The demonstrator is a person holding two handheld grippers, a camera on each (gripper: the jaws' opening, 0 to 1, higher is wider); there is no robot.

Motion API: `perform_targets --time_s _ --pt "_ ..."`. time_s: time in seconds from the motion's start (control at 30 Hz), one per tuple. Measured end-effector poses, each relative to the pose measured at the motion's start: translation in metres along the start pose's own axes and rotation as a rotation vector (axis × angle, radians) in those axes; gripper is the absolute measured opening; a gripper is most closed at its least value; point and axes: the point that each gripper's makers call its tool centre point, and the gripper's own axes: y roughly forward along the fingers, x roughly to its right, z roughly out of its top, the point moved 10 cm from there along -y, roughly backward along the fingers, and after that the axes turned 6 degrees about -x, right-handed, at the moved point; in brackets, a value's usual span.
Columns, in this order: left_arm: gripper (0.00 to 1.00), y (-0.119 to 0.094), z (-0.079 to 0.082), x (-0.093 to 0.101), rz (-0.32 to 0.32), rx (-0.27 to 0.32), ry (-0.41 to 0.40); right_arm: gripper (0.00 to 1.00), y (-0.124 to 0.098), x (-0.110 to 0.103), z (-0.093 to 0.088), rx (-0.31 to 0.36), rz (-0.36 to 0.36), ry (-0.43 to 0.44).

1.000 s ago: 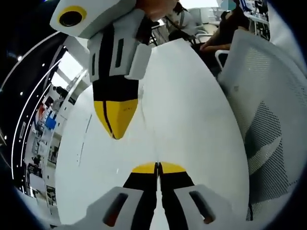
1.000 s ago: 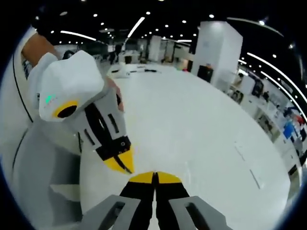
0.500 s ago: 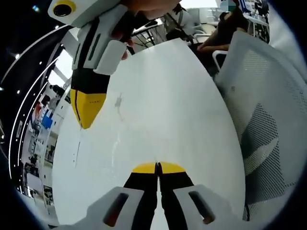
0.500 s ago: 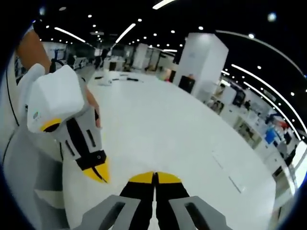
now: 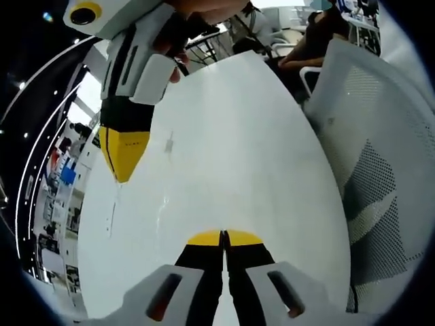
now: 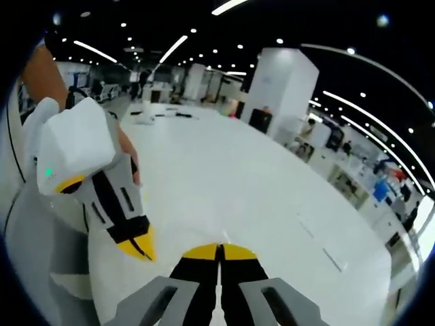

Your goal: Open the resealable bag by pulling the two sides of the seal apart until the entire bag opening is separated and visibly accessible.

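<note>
Bag film [image 5: 166,197], clear and faint, stretches between the two grippers above the white table [image 5: 258,136]. Left gripper [image 5: 223,236] and right gripper [image 5: 121,178] each pinch one side, jaws pressed together. Seal seems mostly parted; the full opening is not yet confirmed.

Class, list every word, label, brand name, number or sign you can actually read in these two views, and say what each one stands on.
None can be read.
Clear bag over the white table: a small dark mark, too blurred to read.
Left gripper and right gripper: plain yellow tips, no lettering visible.
Distant shelves: coloured shapes, too small to read.
</note>
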Motion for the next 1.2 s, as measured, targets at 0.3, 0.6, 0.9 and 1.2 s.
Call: perform_targets --time_s 0.3,0.6,0.9,1.2 --pt "0.0 -0.003 -0.009 -0.011 0.094 -0.011 -0.071 0.0 0.014 -0.008 -0.009 -0.045 0.032 -0.101" --pt "0.01 -0.01 -0.013 -0.011 0.142 0.017 -0.101 0.0 0.029 -0.007 -0.022 -0.096 0.019 -0.128" --pt "0.0 -0.023 -0.025 -0.007 0.169 0.037 -0.154 0.0 0.038 -0.005 -0.032 -0.13 0.013 -0.111" --pt "0.01 -0.033 -0.046 0.005 0.172 0.027 -0.23 0.0 0.051 -0.003 -0.04 -0.166 0.003 -0.145"
